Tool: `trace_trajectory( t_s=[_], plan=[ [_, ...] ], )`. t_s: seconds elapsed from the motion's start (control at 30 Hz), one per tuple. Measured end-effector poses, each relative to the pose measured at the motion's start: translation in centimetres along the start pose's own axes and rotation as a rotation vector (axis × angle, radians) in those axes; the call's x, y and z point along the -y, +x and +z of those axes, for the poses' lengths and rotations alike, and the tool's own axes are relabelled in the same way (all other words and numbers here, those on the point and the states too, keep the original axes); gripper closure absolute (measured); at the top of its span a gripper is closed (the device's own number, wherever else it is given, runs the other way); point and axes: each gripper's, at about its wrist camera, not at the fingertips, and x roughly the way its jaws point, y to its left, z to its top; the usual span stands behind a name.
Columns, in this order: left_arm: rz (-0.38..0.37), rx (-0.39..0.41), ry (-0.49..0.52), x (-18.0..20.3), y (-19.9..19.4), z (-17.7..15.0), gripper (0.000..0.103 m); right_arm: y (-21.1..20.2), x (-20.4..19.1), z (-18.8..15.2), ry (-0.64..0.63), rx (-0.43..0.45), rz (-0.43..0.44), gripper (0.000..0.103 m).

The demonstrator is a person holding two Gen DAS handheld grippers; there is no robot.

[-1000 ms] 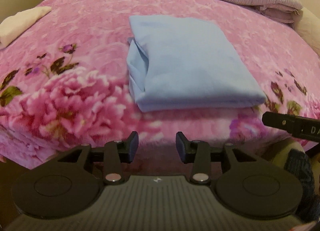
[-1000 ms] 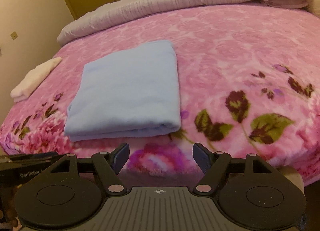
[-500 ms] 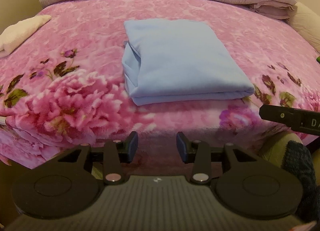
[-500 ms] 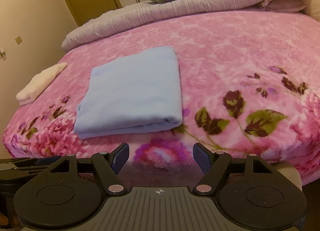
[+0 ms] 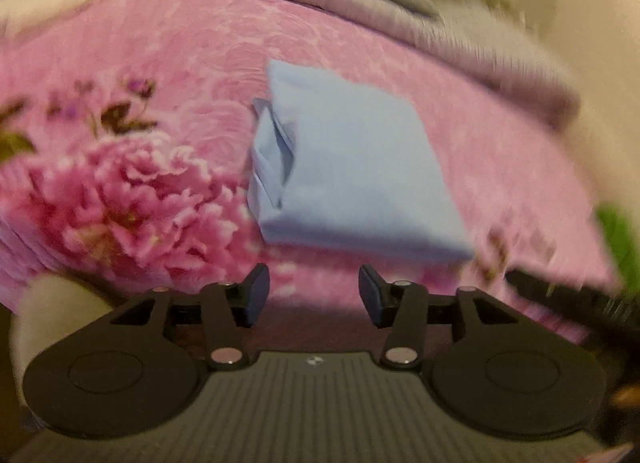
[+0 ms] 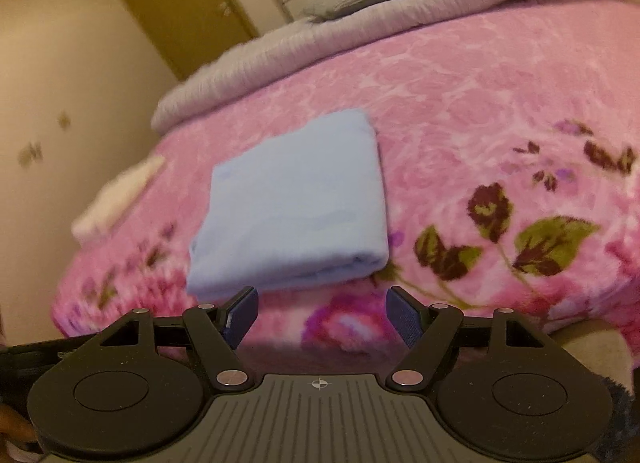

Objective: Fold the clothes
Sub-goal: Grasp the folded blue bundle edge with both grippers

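Bare pink blanket lay open right of the right tongs; folded blue cloth blocked ahead-left.

left claw just widened, right claw agape

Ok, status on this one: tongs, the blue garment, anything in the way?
Left tongs just opened wider, empty; right tongs open, empty. Blue garment lies folded on the pink blanket, untouched. Nothing in the way.

Your light blue garment lies folded into a neat flat rectangle on the pink floral bedspread, near the bed's front edge. Its layered open folds show along its left side, and its smooth folded edge faces you.
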Motion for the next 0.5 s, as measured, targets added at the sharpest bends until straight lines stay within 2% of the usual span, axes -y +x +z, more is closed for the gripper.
trace_trajectory(
  t_s=[0.17, 0.37, 0.5],
  plan=[
    [-0.148, 0.009, -0.243, -4.9, 1.8, 1.9, 0.057, 1.5, 3.1, 1.3, 0.119, -0.01, 0.038, 0.029],
    [-0.231, -0.008, -0.393, -8.4, 5.6, 3.4, 0.054, 4.2, 6.6, 4.0, 0.324, -0.022, 0.156, 0.029],
    [-0.29, -0.02, -0.469, -9.9, 8.1, 4.6, 0.053, 6.1, 8.0, 5.3, 0.361, -0.05, 0.168, 0.029]
  ],
)
